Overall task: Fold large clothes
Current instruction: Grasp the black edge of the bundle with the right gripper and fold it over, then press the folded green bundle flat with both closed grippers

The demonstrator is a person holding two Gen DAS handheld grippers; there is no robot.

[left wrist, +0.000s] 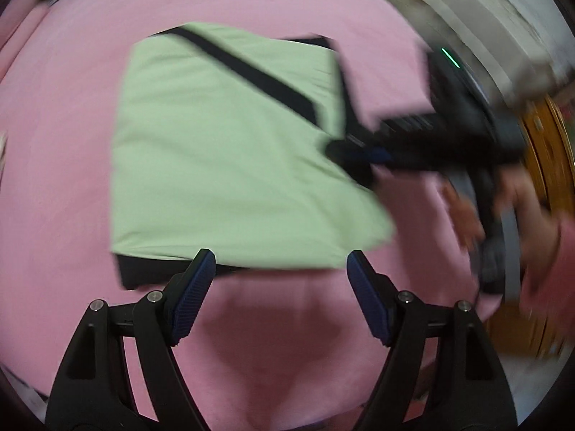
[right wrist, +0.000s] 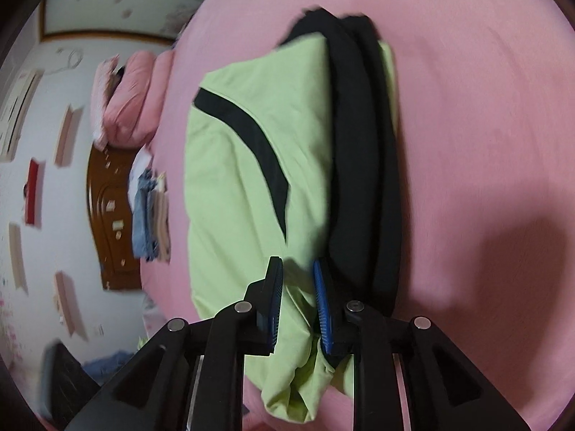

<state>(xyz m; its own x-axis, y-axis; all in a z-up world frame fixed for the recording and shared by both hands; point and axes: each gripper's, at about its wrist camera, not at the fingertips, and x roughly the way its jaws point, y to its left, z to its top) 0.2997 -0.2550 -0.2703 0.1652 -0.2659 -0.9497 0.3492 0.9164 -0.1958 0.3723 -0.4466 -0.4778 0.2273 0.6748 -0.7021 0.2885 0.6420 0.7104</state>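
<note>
The green garment [left wrist: 230, 151] lies folded into a thick rectangle in the middle of the frame on the pink bed [left wrist: 72, 143], its black trim [left wrist: 251, 72] running diagonally across the top.

The left gripper [left wrist: 280, 287] hangs above the near edge with its fingers wide apart and nothing between them. The right gripper [right wrist: 296, 305] has its fingers a little apart around a bunched fold of green cloth at the lower middle of its own view; whether the pads are pressing on it cannot be told.

The likely trouble is that the cloth catches on the ribbed blue pads [right wrist: 321, 309] as that hand pulls away, dragging the corner and opening the fold. The soft, yielding bed could also let the stack slump.

The fabric looks thin, smooth and limp, the black band thicker and rolled.
</note>
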